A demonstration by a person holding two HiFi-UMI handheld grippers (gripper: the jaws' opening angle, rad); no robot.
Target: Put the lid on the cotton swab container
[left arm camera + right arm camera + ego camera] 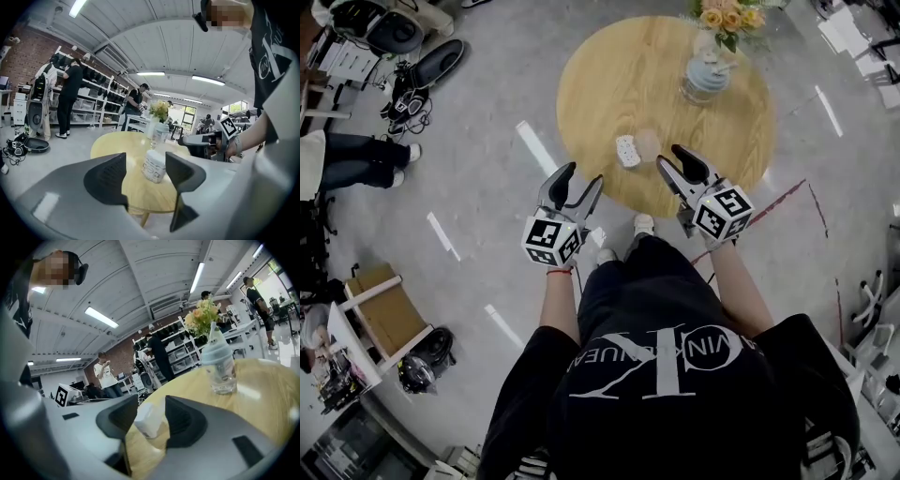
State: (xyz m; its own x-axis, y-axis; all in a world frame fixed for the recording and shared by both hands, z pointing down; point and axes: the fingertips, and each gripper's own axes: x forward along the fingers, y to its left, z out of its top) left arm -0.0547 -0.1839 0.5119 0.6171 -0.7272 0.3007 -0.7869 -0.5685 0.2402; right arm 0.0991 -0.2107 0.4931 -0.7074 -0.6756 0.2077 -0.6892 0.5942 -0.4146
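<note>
On the round wooden table (609,66) near its front edge stands the small white patterned cotton swab container (627,150). A pale, see-through round lid (649,142) lies just to its right. My left gripper (584,175) hovers off the table's front-left edge, jaws open and empty. In the left gripper view the container (154,165) shows beyond the gap between its jaws. My right gripper (669,156) is over the table's front edge, right of the lid, open with nothing held. The container (149,420) shows past its jaws in the right gripper view.
A clear jar with a pale blue top and a bunch of flowers (710,70) stands at the table's far right. Several people stand by shelving (70,93) in the background. Bags and cables (412,56) lie on the grey floor at the left.
</note>
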